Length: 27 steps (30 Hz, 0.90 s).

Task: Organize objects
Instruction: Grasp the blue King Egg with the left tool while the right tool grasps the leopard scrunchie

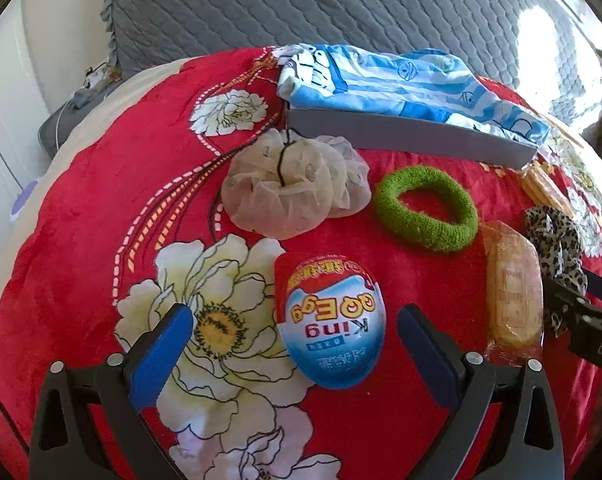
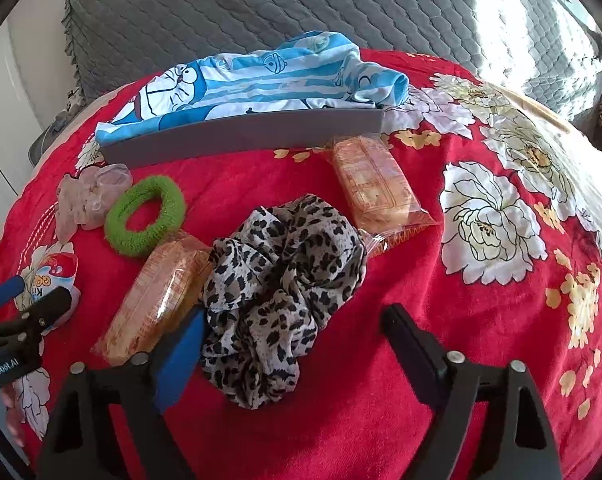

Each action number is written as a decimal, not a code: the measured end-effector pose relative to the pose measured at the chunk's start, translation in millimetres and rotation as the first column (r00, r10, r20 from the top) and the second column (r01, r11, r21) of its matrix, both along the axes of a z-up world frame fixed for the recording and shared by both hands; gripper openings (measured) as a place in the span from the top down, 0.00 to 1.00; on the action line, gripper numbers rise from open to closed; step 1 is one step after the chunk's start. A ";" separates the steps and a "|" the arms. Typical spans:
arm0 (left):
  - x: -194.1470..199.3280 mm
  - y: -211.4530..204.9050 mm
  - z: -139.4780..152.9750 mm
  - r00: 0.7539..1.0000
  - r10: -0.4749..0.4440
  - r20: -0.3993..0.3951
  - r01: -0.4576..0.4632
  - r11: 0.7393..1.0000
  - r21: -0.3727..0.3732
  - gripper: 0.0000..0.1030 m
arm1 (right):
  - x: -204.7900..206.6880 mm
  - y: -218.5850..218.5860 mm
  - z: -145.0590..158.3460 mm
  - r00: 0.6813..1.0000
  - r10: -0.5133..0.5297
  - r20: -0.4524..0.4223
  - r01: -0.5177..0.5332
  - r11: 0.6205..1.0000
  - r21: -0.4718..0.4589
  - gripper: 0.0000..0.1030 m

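Observation:
On the red flowered blanket (image 1: 81, 208) my left gripper (image 1: 297, 322) is open, its blue-padded fingers either side of a King Egg toy egg (image 1: 331, 320). Beyond lie a sheer beige scrunchie (image 1: 289, 180) and a green scrunchie (image 1: 427, 208). My right gripper (image 2: 295, 322) is open around a leopard-print scrunchie (image 2: 285, 284). Two wrapped orange snack packs lie near it, one at the left (image 2: 157, 300), one behind (image 2: 375, 180). A grey box (image 2: 241, 136) at the back holds blue striped cartoon cloth (image 2: 261, 76).
A grey quilted bed cover (image 2: 301, 4) rises behind the blanket. A white wall and cupboard (image 1: 5, 100) stand at the left. A wooden stick (image 2: 541, 112) lies at the right edge. The blanket's right part (image 2: 501, 320) carries only flower prints.

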<state>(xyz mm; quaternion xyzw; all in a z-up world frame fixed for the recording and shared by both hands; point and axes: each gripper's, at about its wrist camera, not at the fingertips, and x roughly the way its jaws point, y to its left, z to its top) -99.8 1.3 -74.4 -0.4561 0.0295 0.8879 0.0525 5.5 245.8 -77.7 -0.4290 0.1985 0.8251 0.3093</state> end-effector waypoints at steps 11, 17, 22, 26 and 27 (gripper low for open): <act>-0.3 4.8 -14.4 0.993 -0.066 0.099 0.061 0.997 0.045 0.50 | -1.8 0.1 0.4 1.000 -0.006 0.012 0.006 1.000 0.011 0.47; 0.5 4.6 -13.4 0.991 -0.079 0.109 0.074 0.996 0.047 0.53 | -6.3 -2.1 0.4 0.999 0.026 0.021 -0.026 1.000 0.006 0.67; 1.0 1.2 -11.5 0.991 -0.081 0.108 0.074 0.995 0.069 0.53 | -3.9 -2.0 1.6 1.000 0.021 0.003 -0.021 1.000 -0.010 0.73; 2.1 -0.5 -7.6 0.992 -0.091 0.092 0.083 0.993 0.088 0.54 | -0.1 -1.9 3.7 1.000 0.020 -0.013 -0.020 0.999 -0.025 0.75; 2.6 -1.2 -6.6 0.992 -0.092 0.090 0.083 0.991 0.102 0.54 | 0.5 -2.0 3.7 1.000 0.021 -0.015 -0.022 0.999 -0.028 0.76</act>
